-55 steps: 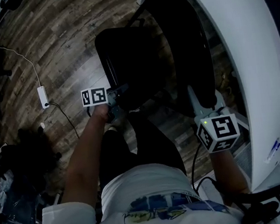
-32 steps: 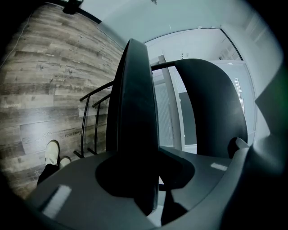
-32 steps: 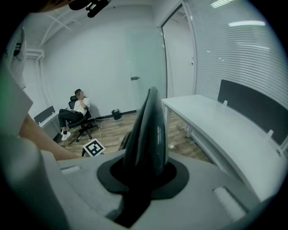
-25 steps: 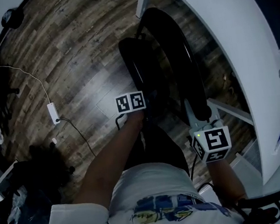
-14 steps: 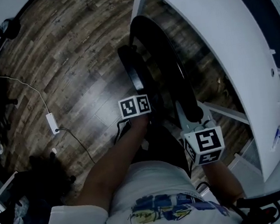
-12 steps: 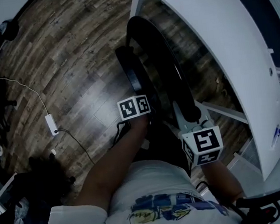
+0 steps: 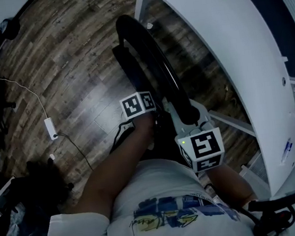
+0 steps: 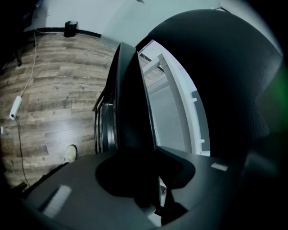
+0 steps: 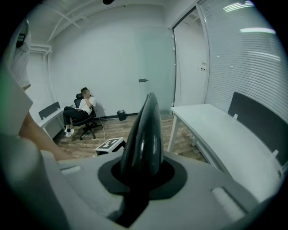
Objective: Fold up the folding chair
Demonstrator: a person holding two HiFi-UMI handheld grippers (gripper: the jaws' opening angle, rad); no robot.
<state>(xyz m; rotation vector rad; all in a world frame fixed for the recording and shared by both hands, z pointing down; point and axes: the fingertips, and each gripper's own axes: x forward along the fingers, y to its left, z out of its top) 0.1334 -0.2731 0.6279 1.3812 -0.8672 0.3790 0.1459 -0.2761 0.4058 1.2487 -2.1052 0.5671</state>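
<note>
Folding chair looked stiff, light-ish, slick — left tool clamped on seat edge, right tool just closed tighter on backrest rim, both sensible holds.

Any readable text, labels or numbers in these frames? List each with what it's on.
No readable text.
Left marker cube, right marker cube: square codes only, no letters.
Shirt print: blurred, unreadable.
Blue sticker on white desk: too small.
</note>
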